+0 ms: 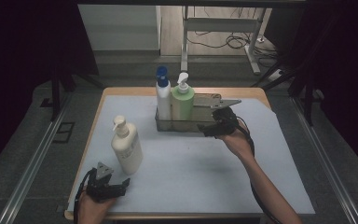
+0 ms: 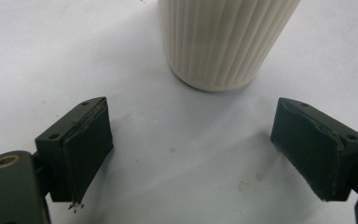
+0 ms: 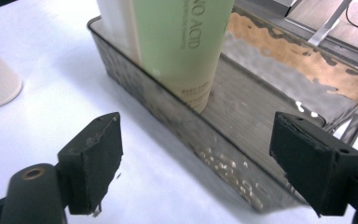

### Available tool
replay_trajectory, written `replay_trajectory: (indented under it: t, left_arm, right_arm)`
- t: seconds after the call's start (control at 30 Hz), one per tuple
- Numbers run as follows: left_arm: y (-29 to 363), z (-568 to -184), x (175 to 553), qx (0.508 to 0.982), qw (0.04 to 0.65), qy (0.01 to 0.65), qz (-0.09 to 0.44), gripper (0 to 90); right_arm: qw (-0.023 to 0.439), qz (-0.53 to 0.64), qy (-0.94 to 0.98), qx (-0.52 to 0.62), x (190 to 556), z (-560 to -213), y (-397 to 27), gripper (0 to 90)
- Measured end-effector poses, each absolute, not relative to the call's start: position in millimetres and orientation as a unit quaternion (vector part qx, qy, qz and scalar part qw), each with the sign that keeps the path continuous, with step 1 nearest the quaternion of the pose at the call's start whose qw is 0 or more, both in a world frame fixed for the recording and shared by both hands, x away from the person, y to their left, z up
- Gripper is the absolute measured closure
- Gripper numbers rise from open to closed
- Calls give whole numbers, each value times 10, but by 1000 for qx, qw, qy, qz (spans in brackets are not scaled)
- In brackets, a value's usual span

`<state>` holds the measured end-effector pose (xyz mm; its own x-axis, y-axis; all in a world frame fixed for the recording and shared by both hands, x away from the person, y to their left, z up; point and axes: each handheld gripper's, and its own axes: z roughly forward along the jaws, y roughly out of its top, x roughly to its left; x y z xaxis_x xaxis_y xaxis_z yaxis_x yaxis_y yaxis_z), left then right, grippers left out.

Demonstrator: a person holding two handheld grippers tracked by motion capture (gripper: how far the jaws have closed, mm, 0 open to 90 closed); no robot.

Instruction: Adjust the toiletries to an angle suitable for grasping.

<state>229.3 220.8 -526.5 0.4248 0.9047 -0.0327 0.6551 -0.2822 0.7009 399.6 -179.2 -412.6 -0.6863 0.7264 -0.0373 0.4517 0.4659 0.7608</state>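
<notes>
A cream pump bottle (image 1: pixel 127 147) stands at the front left of the white mat; its ribbed base (image 2: pixel 223 42) is just beyond my left gripper (image 2: pixel 193 154), whose jaws are wide apart with nothing between them. In the high view the left gripper (image 1: pixel 122 185) lies near the table's front edge, below that bottle. A clear tray (image 1: pixel 179 125) at the back holds a green pump bottle (image 1: pixel 182 102) and a white bottle with a blue cap (image 1: pixel 163 95). My right gripper (image 1: pixel 209 128) hovers at the tray's right front, open and empty. Its own view has the green bottle (image 3: pixel 182 42) in the tray (image 3: pixel 261 116).
The tray's right half (image 3: pixel 279 93) is bare. The white mat (image 1: pixel 191 163) covers most of the wooden table (image 1: pixel 121 89). Metal rails (image 1: pixel 32 158) run along both sides, and a desk frame with cables (image 1: pixel 233 37) stands beyond the far edge.
</notes>
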Motion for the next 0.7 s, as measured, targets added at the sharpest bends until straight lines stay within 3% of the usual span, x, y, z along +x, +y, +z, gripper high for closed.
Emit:
replay_trajectory:
  t: [0.23,0.43,0.7]
  left_arm:
    - [2210,-5263,2296,778,328,501,189,121]
    - [2213,-5261,2298,779,327,500,189,121]
    - [2212,-5261,2297,780,327,500,188,122]
  right_arm:
    - [179,381,841,340,3814,-4119,-1892,120]
    - [182,368,849,333,3676,-4146,-1975,6]
    - [187,358,852,333,3485,-4220,-2116,0]
